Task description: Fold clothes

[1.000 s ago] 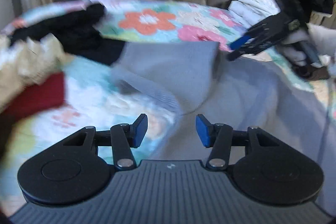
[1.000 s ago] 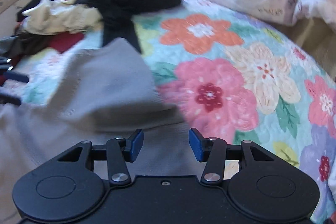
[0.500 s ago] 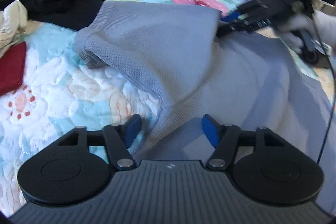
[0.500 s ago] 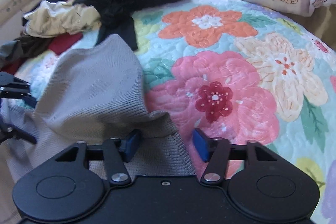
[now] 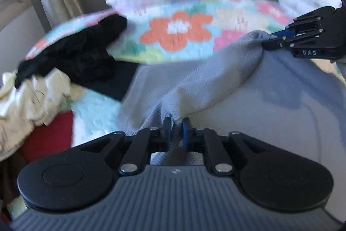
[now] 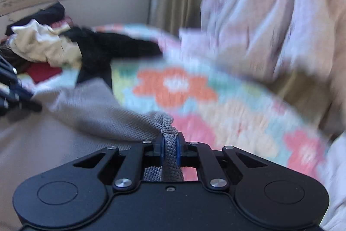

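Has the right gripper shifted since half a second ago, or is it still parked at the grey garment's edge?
Yes. The right gripper has risen off the floral quilt, now shut on the grey garment and lifting its edge; before, it sat open, low over the quilt.

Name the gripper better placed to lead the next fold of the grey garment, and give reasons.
Neither clearly: the left gripper and right gripper are each shut on an edge of the grey garment, fabric stretched between them. Slight lean right: bare floral quilt lies beyond it.
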### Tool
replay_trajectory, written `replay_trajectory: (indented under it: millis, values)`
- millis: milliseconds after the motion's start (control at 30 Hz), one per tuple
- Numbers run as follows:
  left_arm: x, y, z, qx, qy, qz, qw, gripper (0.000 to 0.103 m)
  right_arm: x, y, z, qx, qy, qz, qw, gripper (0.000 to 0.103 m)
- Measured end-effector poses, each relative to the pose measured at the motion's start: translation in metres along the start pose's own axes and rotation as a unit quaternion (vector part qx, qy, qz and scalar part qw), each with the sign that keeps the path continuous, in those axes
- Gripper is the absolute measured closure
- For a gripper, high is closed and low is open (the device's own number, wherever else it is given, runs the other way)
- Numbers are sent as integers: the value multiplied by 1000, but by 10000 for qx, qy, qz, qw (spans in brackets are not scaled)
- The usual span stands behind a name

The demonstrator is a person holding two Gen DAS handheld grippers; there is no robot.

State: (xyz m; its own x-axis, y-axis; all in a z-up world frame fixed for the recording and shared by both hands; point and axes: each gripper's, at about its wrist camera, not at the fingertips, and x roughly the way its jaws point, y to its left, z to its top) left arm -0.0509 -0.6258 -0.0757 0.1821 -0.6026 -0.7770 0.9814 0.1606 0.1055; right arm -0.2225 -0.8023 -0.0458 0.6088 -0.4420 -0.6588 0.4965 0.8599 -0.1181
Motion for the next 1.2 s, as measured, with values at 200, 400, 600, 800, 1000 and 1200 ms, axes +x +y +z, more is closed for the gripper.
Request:
replay_trajectory:
  millis: [200, 400, 600, 800, 1000, 1200]
  values:
    - [1, 25, -20, 93, 286, -314, 9991, 59, 10, 4, 7, 305, 543, 27, 9981, 66]
    - [-4, 109, -21, -2159, -61, -1252, 9683, 54, -4, 3, 56, 757, 26, 650, 9950, 47]
    - [27, 136, -32, -3409, -242, -1212, 9319, 50, 48, 28, 86, 524, 494, 992, 9925, 47]
    - [53, 115, -31, -3542, -399, -1235, 9261, 51, 101, 51, 89, 205, 1206, 961, 9878, 46]
    - [38, 80, 3, -2237, -904, 13, 9705, 97, 85, 77, 87, -154, 702, 743, 9946, 101]
    - [22, 68, 40, -1450, -1191, 1187, 9750, 41, 42, 86, 97, 144, -623, -290, 9975, 99]
